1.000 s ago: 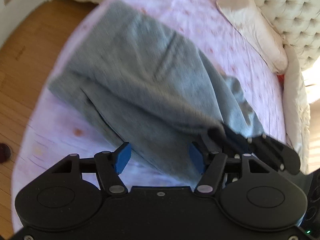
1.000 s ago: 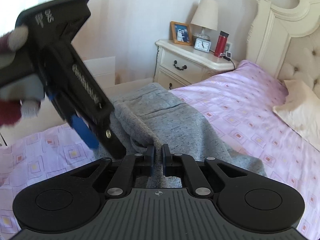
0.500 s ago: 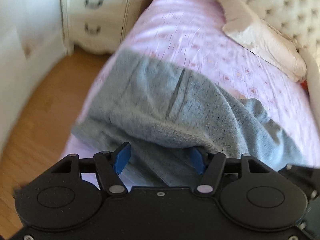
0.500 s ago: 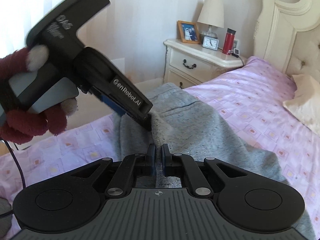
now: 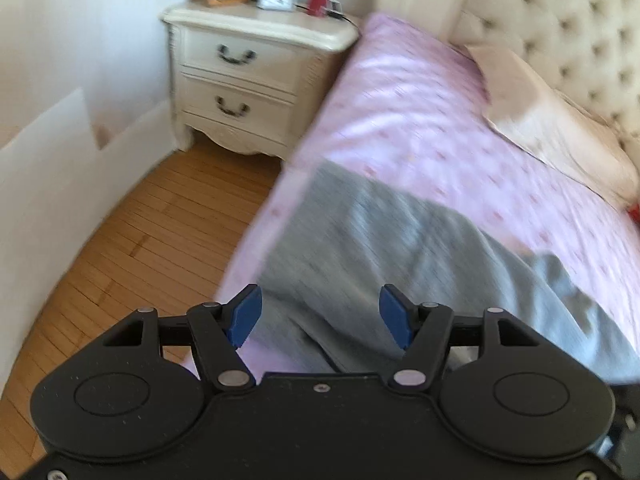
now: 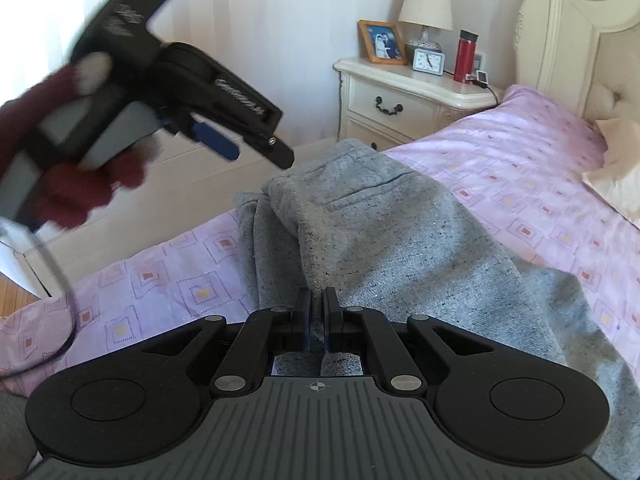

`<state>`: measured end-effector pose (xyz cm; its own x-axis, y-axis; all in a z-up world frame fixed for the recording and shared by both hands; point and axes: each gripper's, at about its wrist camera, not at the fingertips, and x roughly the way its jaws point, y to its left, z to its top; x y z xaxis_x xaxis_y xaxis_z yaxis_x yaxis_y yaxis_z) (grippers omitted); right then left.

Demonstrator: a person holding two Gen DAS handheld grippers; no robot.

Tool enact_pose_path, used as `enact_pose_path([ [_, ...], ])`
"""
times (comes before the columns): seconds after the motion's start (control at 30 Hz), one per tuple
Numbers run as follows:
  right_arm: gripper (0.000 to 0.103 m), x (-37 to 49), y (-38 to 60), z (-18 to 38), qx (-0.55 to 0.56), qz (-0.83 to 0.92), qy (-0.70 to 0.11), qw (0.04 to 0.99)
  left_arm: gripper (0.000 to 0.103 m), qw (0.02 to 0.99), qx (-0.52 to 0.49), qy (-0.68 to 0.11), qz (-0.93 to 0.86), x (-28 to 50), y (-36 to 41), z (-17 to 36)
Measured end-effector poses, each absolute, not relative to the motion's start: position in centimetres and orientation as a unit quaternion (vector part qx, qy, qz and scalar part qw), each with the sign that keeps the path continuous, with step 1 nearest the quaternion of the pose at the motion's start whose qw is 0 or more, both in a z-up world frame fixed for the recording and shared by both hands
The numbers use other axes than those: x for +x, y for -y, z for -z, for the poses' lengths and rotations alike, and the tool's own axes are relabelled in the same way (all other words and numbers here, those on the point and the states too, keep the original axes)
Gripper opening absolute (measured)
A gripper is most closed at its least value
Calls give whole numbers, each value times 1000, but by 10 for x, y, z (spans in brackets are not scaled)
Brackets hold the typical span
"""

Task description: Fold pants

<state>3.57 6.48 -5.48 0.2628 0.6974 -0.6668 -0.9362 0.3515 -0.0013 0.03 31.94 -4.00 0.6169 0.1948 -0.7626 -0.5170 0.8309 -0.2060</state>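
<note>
Pinching grey pants (image 6: 400, 248), right tongs (image 6: 316, 312), lettering blurred

The pants (image 5: 400, 264) are smeared by motion blur in the left wrist view, and the right gripper (image 6: 316, 322) hides the fabric edge it's pinching.

One pants (image 6: 400, 248), two grippers — left gripper (image 5: 321, 316), right gripper (image 6: 315, 316)

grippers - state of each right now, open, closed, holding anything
Left gripper: open, holding nothing, above the grey pants.
Right gripper: closed on a fold of the grey pants.
</note>
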Motion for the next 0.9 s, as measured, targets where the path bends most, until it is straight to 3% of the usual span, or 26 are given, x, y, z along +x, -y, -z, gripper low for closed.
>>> enact_pose_path([
  [0.4, 6, 37, -65, 59, -212, -529, -297, 766, 65, 848, -213, -447, -187, 43, -367, 85],
  [0.47, 6, 38, -66, 59, -210, -527, -298, 767, 58, 860, -182, -439, -184, 46, -356, 81],
  [0.53, 6, 38, -65, 60, -209, -526, -299, 768, 27, 866, -145, -450, -160, 52, -344, 79],
  [0.57, 6, 38, -65, 59, -208, -526, -299, 769, 24, 868, -125, -455, -154, 55, -336, 78],
  [0.63, 6, 37, -64, 57, -204, -525, -294, 772, 5, 871, -97, -458, -149, 60, -328, 76],
  [0.9, 6, 38, -57, 33, -157, -536, -292, 777, 5, 871, -113, -445, -172, 52, -342, 37],
])
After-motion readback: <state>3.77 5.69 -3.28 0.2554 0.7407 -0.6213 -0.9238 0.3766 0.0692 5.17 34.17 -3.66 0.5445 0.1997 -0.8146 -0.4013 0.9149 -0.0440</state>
